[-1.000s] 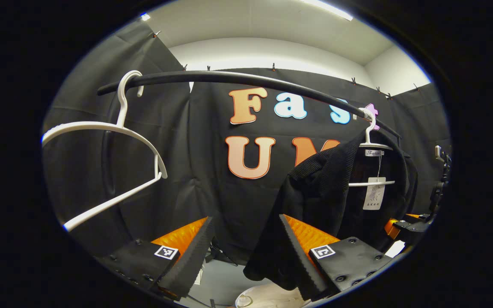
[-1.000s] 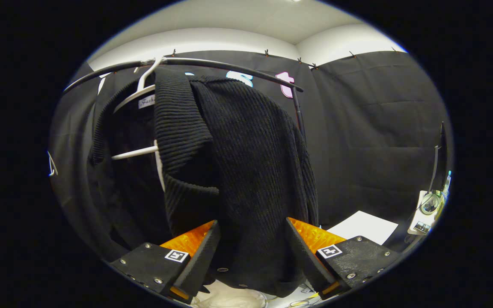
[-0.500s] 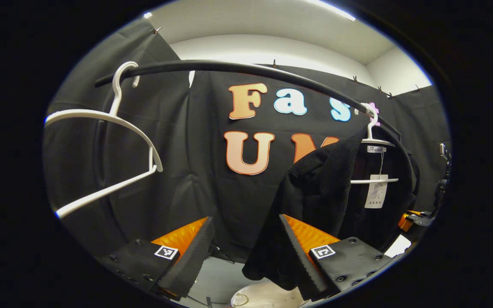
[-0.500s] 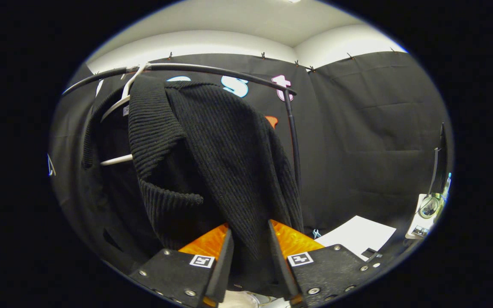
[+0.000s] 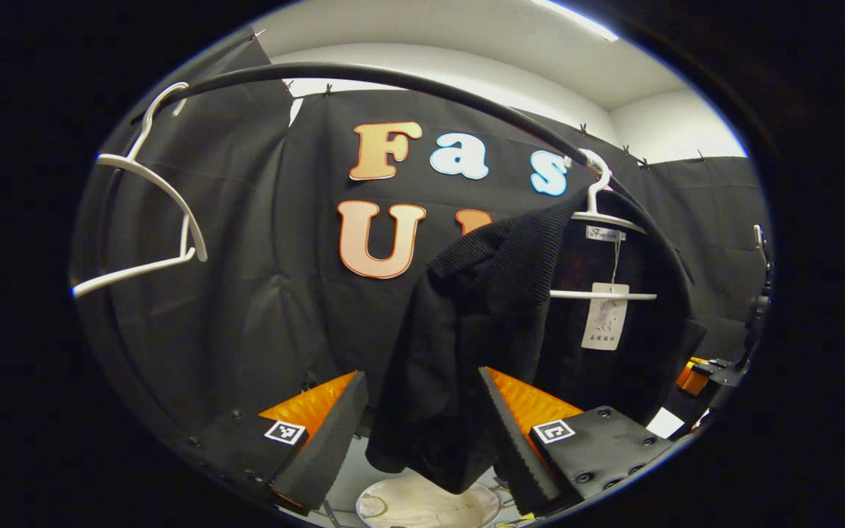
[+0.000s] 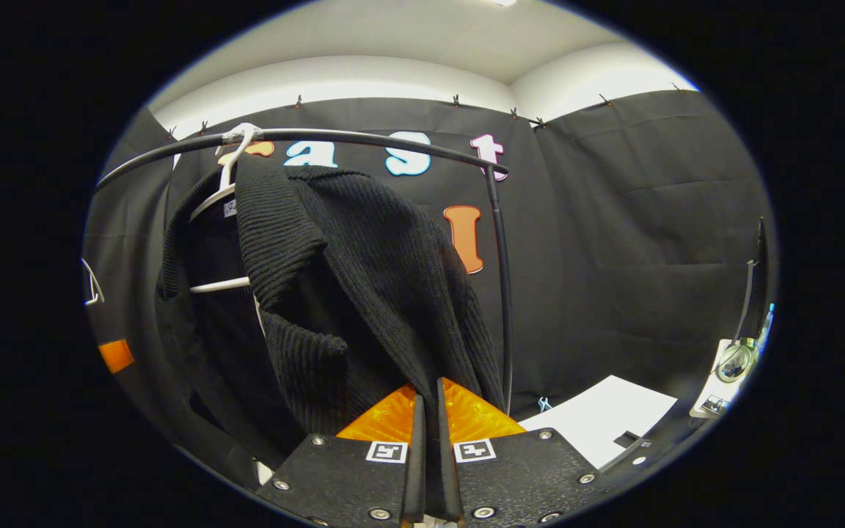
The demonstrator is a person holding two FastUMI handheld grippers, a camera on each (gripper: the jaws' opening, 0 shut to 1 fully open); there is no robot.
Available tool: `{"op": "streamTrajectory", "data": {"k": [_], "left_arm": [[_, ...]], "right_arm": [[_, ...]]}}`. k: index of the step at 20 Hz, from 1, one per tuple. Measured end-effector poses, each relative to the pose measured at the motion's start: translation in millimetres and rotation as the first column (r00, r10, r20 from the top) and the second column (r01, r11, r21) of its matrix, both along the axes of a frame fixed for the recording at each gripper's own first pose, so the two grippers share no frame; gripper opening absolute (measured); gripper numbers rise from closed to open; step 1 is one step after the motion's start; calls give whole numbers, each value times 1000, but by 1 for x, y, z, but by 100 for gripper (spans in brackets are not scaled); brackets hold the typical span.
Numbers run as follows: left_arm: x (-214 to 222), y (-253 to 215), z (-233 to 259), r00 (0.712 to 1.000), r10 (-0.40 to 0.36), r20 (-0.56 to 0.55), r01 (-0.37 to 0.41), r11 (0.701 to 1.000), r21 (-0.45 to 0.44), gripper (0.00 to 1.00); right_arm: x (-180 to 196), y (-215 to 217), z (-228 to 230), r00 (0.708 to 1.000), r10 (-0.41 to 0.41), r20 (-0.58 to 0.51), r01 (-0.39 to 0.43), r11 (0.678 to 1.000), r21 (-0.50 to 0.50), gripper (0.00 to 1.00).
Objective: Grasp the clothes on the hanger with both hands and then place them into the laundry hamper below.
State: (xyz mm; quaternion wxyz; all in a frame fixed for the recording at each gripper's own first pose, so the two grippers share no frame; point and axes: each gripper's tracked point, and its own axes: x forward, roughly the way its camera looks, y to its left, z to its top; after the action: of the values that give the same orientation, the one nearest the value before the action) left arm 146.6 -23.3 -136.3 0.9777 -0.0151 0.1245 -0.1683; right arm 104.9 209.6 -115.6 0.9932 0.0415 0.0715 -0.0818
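the right gripper (image 6: 428,447) has closed from wide open to pinching the sweater (image 6: 364,279) fabric. the left gripper (image 5: 422,418), fingers still spread, has shifted toward the sweater (image 5: 466,345), whose hanging edge now lies between them.

Count from my side: 1 black knit garment (image 5: 481,315), 2 white hangers: one empty hanger (image 5: 151,220), one loaded hanger (image 5: 602,220). 1 black rail (image 5: 393,81), 1 white hamper (image 5: 426,504), 1 paper tag (image 5: 604,326), 1 white sheet (image 6: 598,418). 2 hand-held grippers: left hand-held gripper (image 5: 422,433), right hand-held gripper (image 6: 430,440).
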Motion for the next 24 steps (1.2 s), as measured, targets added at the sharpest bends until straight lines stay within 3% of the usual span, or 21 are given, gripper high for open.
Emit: {"op": "streamTrajectory", "data": {"k": [7, 8, 9, 11, 12, 14, 15, 16, 17, 18, 19, 20, 22, 24], "left_arm": [[-3, -45, -9, 997, -74, 2, 74, 997, -1, 94], [-4, -54, -11, 996, -91, -1, 91, 996, -1, 94], [-5, -62, -13, 995, -104, -3, 104, 995, -2, 94], [-4, -71, -17, 993, -120, -3, 120, 993, 0, 93], [-1, -77, -20, 992, -126, 0, 126, 992, 4, 94], [2, -84, -26, 991, -132, -6, 132, 991, 7, 97], [4, -90, -31, 990, -142, -18, 142, 990, 0, 93], [6, -96, -34, 988, -151, -25, 151, 989, -5, 100], [10, -100, -37, 988, -154, -24, 154, 988, -3, 96], [16, -102, -41, 989, -145, -20, 145, 989, 7, 93], [23, -100, -44, 992, -129, -15, 129, 991, 18, 93], [32, -98, -48, 995, -96, -10, 96, 995, 29, 100], [50, -96, -54, 998, -56, -1, 56, 998, 33, 94], [62, -99, -58, 999, -52, 2, 52, 998, 34, 97]], "right_arm": [[-11, -7, 10, 1000, 6, 6, -6, 1000, -24, 2], [-14, -9, 12, 1000, 6, 10, -6, 1000, -26, 10], [-16, -10, 14, 1000, 7, 12, -7, 1000, -26, 1], [-19, -11, 16, 1000, 10, 12, -10, 1000, -25, 1], [-20, -12, 17, 1000, 11, 10, -11, 1000, -25, 8], [-20, -13, 19, 1000, 10, 12, -10, 1000, -23, 8], [-19, -13, 20, 1000, 9, 14, -9, 1000, -24, 0], [-20, -11, 21, 1000, 8, 14, -8, 1000, -25, 0], [-22, -11, 23, 1000, 7, 15, -6, 1000, -27, 8], [-23, -11, 23, 1000, 5, 16, -4, 1000, -31, 0], [-24, -12, 24, 1000, 2, 17, -1, 999, -34, 0], [-25, -13, 24, 1000, -2, 18, 2, 999, -36, 0], [-25, -17, 27, 1000, -13, 25, 14, 999, -36, 0], [-26, -22, 32, 999, -25, 35, 26, 999, -33, 0]]}}
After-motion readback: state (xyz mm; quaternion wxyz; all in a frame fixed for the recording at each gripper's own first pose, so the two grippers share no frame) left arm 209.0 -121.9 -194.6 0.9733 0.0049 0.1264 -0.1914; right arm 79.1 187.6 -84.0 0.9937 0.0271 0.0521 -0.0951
